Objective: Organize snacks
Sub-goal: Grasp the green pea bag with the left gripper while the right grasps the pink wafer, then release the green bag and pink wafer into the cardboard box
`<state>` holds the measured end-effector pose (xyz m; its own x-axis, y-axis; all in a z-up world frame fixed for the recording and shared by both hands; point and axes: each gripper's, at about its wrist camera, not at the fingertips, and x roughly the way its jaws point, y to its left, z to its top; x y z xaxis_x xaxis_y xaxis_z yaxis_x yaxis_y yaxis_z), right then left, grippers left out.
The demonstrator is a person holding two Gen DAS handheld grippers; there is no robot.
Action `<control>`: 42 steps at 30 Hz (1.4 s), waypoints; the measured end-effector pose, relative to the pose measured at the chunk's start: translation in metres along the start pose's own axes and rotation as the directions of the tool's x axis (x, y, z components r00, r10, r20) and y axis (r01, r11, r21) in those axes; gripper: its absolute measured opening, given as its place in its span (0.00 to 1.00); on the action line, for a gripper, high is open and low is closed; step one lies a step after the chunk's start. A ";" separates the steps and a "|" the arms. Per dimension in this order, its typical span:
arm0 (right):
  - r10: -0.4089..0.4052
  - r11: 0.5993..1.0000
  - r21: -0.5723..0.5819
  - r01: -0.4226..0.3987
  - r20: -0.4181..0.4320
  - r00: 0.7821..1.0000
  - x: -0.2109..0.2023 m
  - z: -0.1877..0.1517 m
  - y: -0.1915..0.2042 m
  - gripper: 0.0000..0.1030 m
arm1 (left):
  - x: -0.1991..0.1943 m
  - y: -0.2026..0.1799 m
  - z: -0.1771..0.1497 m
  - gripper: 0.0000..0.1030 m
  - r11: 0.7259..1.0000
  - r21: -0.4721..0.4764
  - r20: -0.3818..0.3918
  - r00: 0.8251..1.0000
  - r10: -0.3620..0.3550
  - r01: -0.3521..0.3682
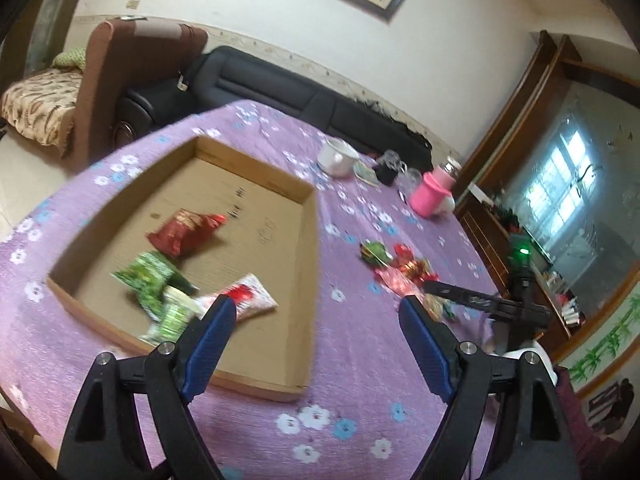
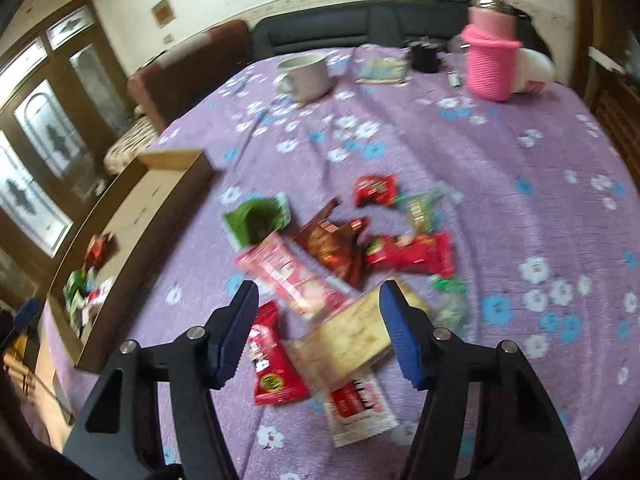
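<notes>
A shallow cardboard tray lies on the purple flowered tablecloth; it also shows at the left of the right wrist view. Inside lie a red packet, green packets and a white-red packet. My left gripper is open and empty above the tray's near right corner. A pile of several snack packets lies on the cloth right of the tray and shows in the left wrist view. My right gripper is open and empty just above a beige packet and a red packet.
At the table's far side stand a white cup, a pink knitted bottle cover, a black object and a flat packet. A black sofa and a brown armchair stand beyond the table.
</notes>
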<state>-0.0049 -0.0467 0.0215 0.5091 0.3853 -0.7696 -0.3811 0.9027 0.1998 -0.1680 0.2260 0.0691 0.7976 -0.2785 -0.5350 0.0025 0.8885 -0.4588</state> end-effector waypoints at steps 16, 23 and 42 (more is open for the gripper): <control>0.024 0.997 -0.077 -0.027 -0.037 0.999 0.047 0.009 0.017 0.38 | 0.049 -0.069 0.006 0.81 0.990 0.131 -0.126 0.992 -0.029 0.045; 0.136 0.990 0.039 -0.139 0.063 0.989 0.008 -0.006 -0.007 0.35 | 0.129 -0.101 0.036 0.81 0.964 0.266 -0.224 0.973 0.052 0.009; 0.292 0.919 0.225 -0.325 0.170 0.941 -0.008 -0.012 -0.058 0.35 | 0.256 -0.133 0.030 0.42 0.895 0.444 -0.317 0.927 0.203 -0.045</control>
<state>0.0042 -0.1041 0.0090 0.4994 0.6585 -0.5630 -0.3424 0.7469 0.5700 0.0538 0.0478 0.0141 0.5486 -0.1928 -0.8135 0.2343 0.9695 -0.0718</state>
